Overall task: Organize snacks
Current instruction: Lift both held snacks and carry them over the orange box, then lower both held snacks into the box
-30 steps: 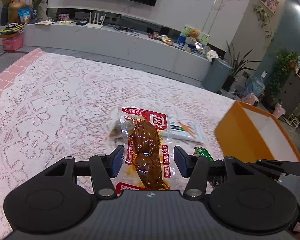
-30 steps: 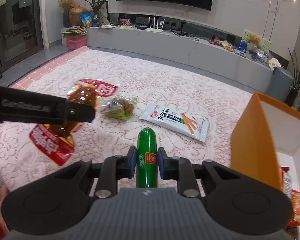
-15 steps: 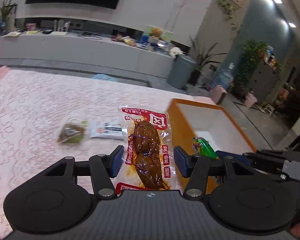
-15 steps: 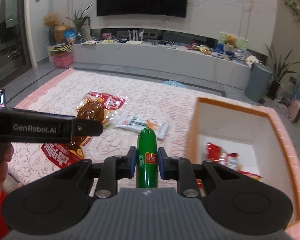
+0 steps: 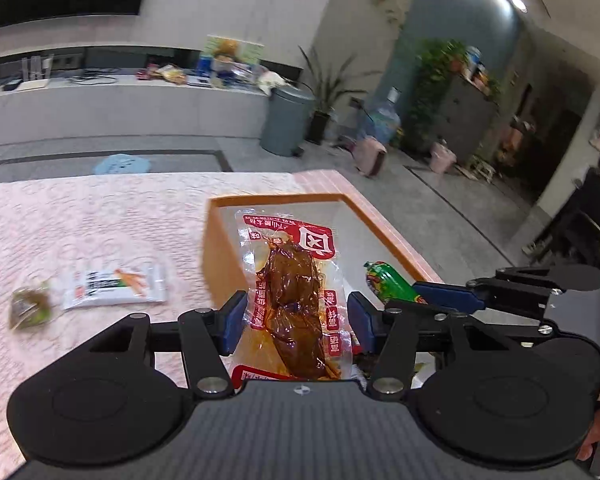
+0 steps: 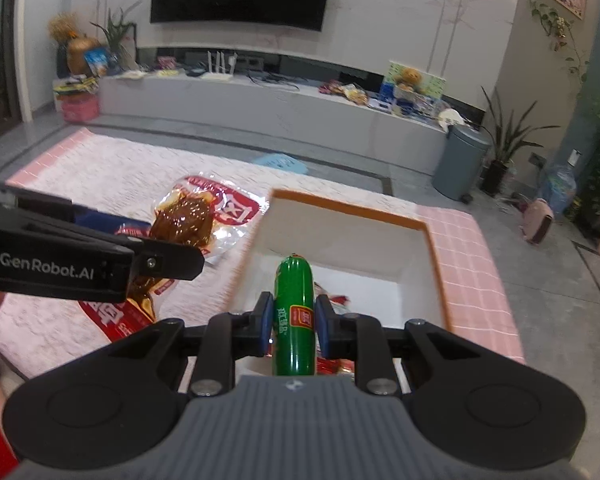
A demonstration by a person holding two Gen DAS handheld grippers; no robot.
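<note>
We find our right gripper (image 6: 291, 323) pinching a green sausage (image 6: 293, 316) over the orange box (image 6: 436, 256). Left gripper (image 5: 296, 322), marked "GenRobot.AI", clamps a red-labelled meat pouch (image 5: 294, 300) at the box's near-left edge.

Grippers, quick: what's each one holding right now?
Left gripper: closed on the meat packet.
Right gripper: closed on the green sausage, over the orange box.
</note>
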